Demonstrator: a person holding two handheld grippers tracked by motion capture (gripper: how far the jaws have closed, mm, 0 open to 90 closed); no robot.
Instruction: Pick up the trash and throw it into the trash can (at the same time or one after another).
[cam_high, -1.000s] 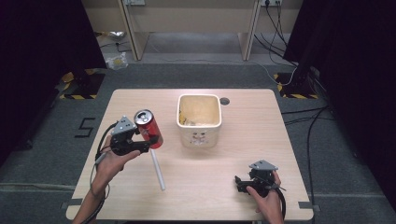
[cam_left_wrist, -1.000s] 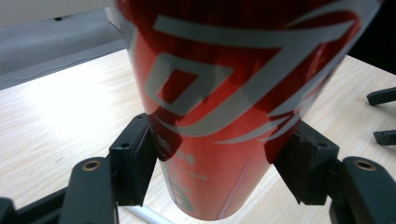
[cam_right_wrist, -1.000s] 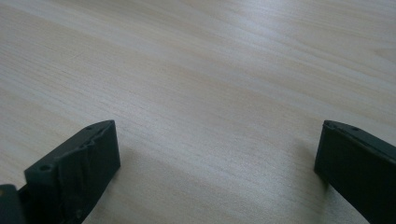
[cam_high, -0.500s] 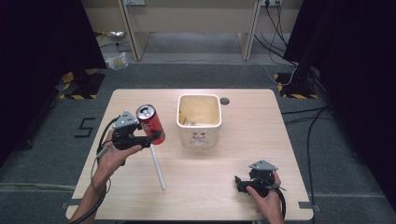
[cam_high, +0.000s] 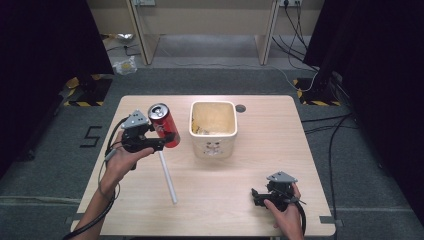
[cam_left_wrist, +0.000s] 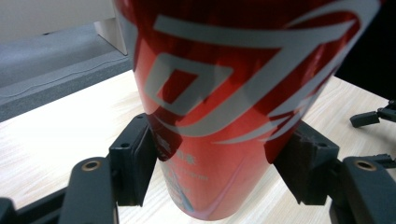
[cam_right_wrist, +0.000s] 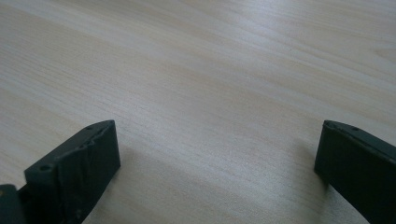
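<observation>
Lifted higher off the pale wooden table (cam_high: 240, 200) toward two o'clock, red aluminium drink can (cam_high: 165, 126) pinched in left gripper (cam_high: 162, 137), nearing cream square bin (cam_high: 213, 129); right gripper (cam_right_wrist: 215, 163) spread, idle.

High view overlooks table (cam_high: 225, 200); tool views close.

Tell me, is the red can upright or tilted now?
Tilted. In the high view the red can, held in the left gripper, leans with its silver top toward the upper left, above the table.
</observation>
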